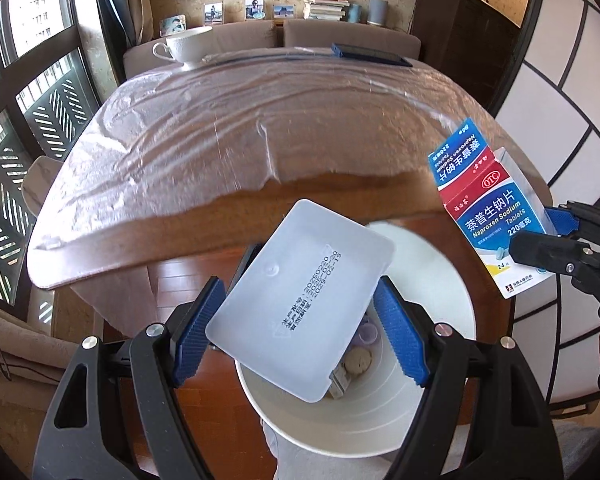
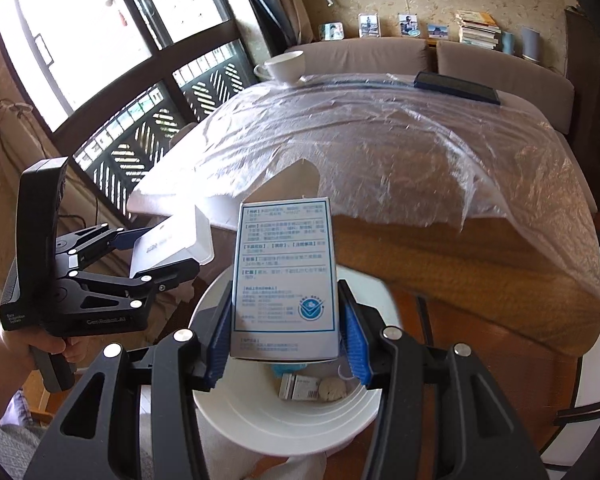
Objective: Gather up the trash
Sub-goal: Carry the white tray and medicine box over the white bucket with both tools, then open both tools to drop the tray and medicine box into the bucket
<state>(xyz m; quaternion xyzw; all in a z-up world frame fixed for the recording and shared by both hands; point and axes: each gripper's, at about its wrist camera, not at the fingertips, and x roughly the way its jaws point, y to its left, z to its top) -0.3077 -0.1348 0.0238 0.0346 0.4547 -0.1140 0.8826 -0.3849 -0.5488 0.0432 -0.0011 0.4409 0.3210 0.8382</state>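
The white tray (image 1: 300,304) is pinched between the pads of the left gripper (image 1: 300,332) and held tilted over the white bin (image 1: 364,420), evidently so that it can be dropped in; its long axis runs from lower left to upper right in the left wrist view. The medicine box (image 2: 285,280) is clamped edgewise by the right gripper (image 2: 286,344), its long axis pointing away along the fingers, above the same bin beside the table (image 1: 204,160). 2 items are thus poised; small trash already lies at the bin's bottom.
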